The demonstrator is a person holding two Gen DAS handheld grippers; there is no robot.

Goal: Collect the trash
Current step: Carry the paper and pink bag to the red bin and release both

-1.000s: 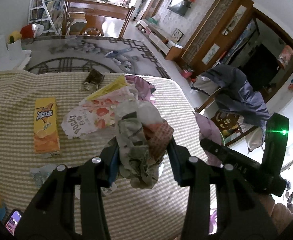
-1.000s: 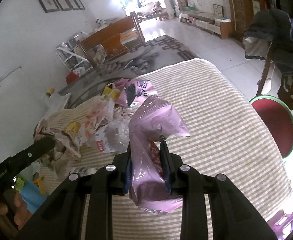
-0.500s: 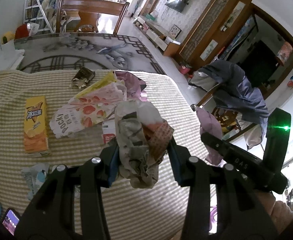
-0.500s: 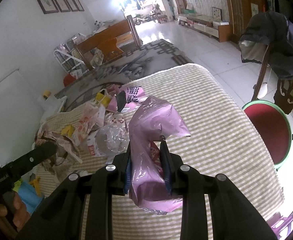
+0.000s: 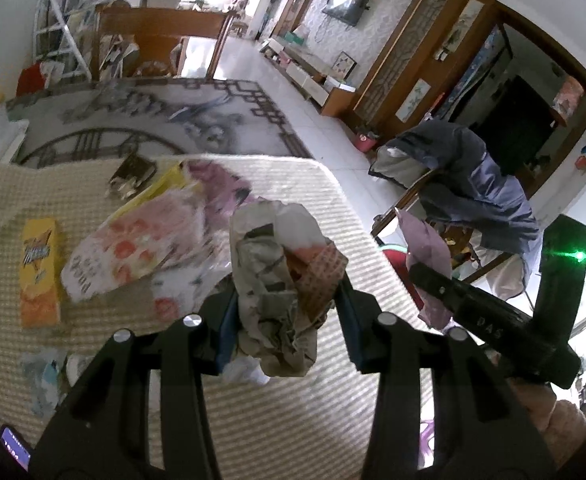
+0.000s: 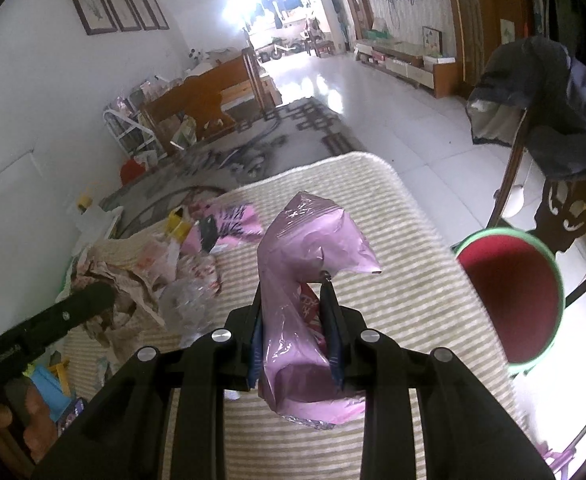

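Left gripper (image 5: 287,312): fingers clamped on crumpled paper wad (image 5: 281,280), held clear above worktop (image 5: 293,432) with striped cloth. Right gripper (image 6: 293,328): fingers clamped on pink plastic wrapper (image 6: 305,264), also off surface. Remaining trash on worktop: orange snack box (image 5: 39,268) at left, white strawberry-print packet (image 5: 133,248) beside it, dark foil wrapper (image 5: 131,174) near far edge, clear crushed plastic (image 6: 189,300). Red round stool (image 6: 509,300) beside worktop, right.
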